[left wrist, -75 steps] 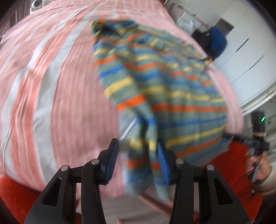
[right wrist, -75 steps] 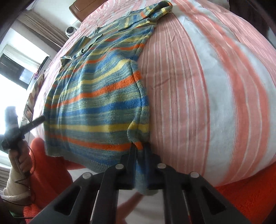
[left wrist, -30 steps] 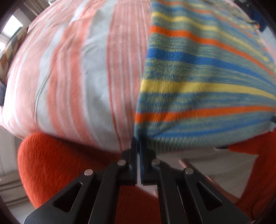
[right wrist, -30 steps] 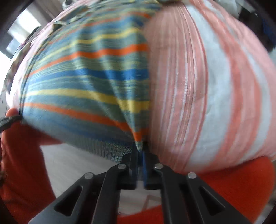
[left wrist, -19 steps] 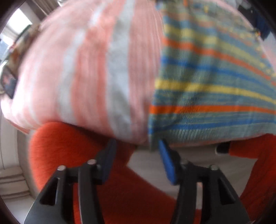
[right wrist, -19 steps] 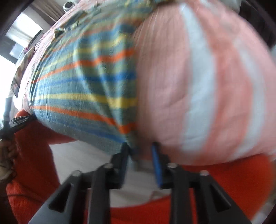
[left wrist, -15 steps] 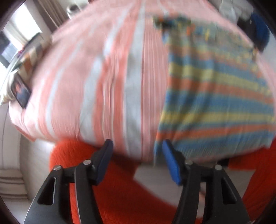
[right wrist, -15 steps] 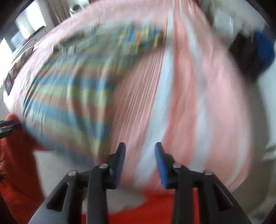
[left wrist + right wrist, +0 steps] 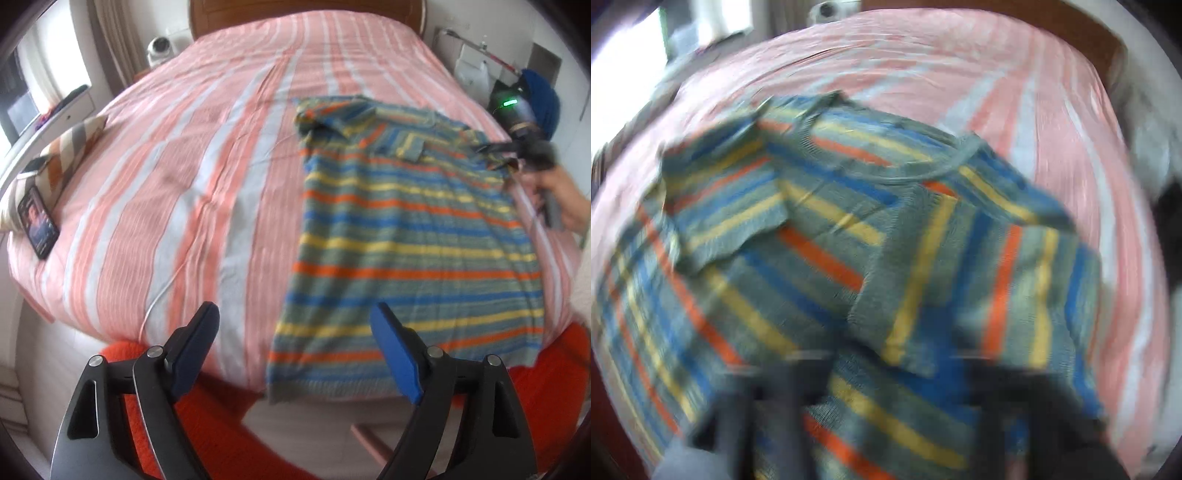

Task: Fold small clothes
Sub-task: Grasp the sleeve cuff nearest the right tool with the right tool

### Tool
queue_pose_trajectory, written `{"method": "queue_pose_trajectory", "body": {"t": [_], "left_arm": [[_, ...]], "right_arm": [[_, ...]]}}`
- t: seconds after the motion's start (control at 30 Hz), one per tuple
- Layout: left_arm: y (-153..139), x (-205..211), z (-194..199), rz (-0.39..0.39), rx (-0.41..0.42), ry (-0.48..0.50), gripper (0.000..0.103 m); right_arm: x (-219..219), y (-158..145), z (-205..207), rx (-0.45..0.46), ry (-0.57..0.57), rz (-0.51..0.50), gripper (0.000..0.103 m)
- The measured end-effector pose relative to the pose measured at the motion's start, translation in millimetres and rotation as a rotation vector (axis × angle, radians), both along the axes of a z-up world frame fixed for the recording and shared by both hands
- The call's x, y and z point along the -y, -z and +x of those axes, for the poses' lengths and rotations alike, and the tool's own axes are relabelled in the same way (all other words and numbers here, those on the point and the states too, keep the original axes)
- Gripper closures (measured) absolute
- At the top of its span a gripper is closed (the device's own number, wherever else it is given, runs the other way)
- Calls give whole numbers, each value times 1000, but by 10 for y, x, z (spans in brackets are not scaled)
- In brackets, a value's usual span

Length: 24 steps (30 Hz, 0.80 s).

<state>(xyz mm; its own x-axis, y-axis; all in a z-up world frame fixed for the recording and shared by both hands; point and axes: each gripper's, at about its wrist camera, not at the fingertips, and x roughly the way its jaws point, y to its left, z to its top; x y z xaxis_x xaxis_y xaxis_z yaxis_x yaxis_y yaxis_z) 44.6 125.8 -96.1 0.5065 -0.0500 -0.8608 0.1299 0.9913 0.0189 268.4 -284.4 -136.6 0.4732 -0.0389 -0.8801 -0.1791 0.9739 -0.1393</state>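
left gripper [image 9: 295, 350] jaws wide | right gripper [image 9: 886, 373] jaws wide; over striped shirt [image 9: 406, 236]

Shirt [image 9: 406, 236] showing matt ribbed knit cloth; bed sheet [image 9: 207, 177] showing smooth woven cotton; headboard [image 9: 306, 7] showing polished wood.

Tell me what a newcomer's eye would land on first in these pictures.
The striped shirt stands out first, spread flat on the right half of the bed, its hem at the near edge. Next come the left tongs, wide open and empty just short of that hem. In the blurred right wrist view the right tongs hang open over the shirt's sleeve end.
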Motion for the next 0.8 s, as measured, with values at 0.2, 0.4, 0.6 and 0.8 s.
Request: {"method": "queue_pose_trajectory", "body": {"t": [0.2, 0.4, 0.6, 0.8], "left_arm": [[94, -145, 4, -43, -34, -35, 18], [121, 236, 10, -57, -53, 49, 18], [-3, 480, -145, -5, -19, 119, 18], [72, 406, -126, -40, -69, 83, 19]], "right_arm": [[1501, -932, -637, 228, 377, -8, 97], [2471, -744, -1419, 160, 597, 115, 97], [2853, -266, -1809, 230, 720, 491, 97], [3093, -65, -1733, 294, 767, 785, 82]]}}
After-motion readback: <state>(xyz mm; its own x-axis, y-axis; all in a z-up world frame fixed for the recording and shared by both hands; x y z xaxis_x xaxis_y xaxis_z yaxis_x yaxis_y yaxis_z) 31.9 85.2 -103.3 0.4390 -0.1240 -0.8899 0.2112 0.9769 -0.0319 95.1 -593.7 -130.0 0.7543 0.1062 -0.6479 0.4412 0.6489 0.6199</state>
